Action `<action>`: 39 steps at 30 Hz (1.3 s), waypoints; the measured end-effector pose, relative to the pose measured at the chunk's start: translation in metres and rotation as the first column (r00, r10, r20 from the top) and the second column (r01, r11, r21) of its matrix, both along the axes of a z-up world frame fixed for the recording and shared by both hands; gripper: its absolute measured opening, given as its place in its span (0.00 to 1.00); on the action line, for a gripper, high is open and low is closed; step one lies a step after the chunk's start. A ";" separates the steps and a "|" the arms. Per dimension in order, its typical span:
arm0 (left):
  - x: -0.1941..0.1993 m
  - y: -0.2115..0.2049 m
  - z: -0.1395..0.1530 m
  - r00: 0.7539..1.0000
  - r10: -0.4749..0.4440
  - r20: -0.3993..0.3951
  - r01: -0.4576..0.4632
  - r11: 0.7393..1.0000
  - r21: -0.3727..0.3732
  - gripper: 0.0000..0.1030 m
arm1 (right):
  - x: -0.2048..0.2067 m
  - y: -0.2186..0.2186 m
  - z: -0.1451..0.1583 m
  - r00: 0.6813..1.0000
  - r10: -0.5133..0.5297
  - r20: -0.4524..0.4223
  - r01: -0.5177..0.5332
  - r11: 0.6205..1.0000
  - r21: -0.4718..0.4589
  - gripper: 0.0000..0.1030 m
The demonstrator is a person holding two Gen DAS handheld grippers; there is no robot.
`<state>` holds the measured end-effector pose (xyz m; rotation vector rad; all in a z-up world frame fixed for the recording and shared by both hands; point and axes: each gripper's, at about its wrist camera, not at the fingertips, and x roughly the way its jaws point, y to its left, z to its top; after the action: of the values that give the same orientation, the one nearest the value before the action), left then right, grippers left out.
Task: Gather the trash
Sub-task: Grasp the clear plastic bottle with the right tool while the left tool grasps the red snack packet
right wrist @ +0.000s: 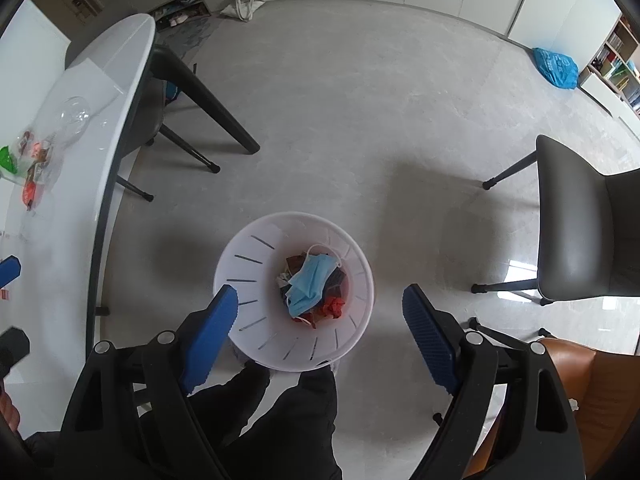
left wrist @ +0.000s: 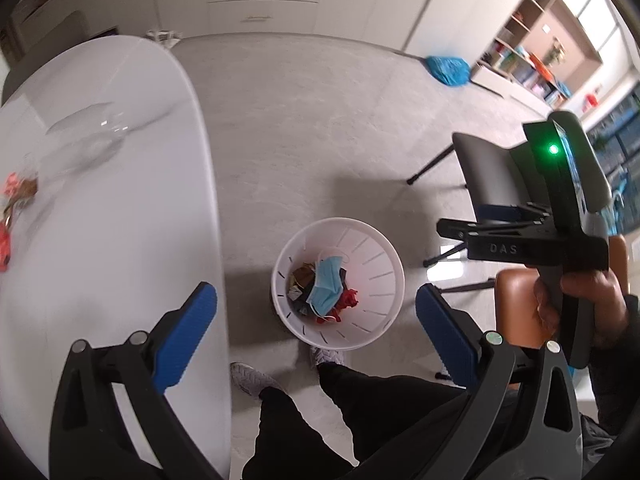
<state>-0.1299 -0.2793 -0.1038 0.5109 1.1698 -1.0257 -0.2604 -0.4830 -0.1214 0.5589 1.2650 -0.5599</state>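
Note:
A white slotted waste bin [left wrist: 384, 264] [right wrist: 256, 256] stands on the floor by my feet. It holds a blue face mask [left wrist: 326, 290] [right wrist: 310, 282], red scraps and dark wrappers. My left gripper [left wrist: 316, 320] is open and empty, high above the bin and the table edge. My right gripper [right wrist: 320, 320] is open and empty, directly above the bin; its body shows in the left wrist view [left wrist: 528, 240]. More trash, red and brown wrappers [left wrist: 16, 192] [right wrist: 34, 168] and a green scrap [right wrist: 8, 158], lies on the white table [left wrist: 120, 220] [right wrist: 80, 160].
A clear glass [left wrist: 96, 136] [right wrist: 74, 118] stands on the table near the wrappers. A grey chair [right wrist: 580, 220] and a brown chair [right wrist: 592, 384] stand to the right. A blue bag [right wrist: 556, 68] lies on the floor by shelves. My legs and shoes [left wrist: 252, 376] are below.

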 end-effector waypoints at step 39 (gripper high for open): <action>0.187 0.216 0.014 0.848 0.519 0.103 -0.517 0.855 -0.047 0.93 | 0.245 0.171 0.052 0.800 0.599 0.044 -0.585 0.793 -0.172 0.94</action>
<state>0.0566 -0.0628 -0.0897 0.2094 1.1126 -0.5287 -0.0151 -0.3123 -0.0691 0.0374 1.2117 -0.0894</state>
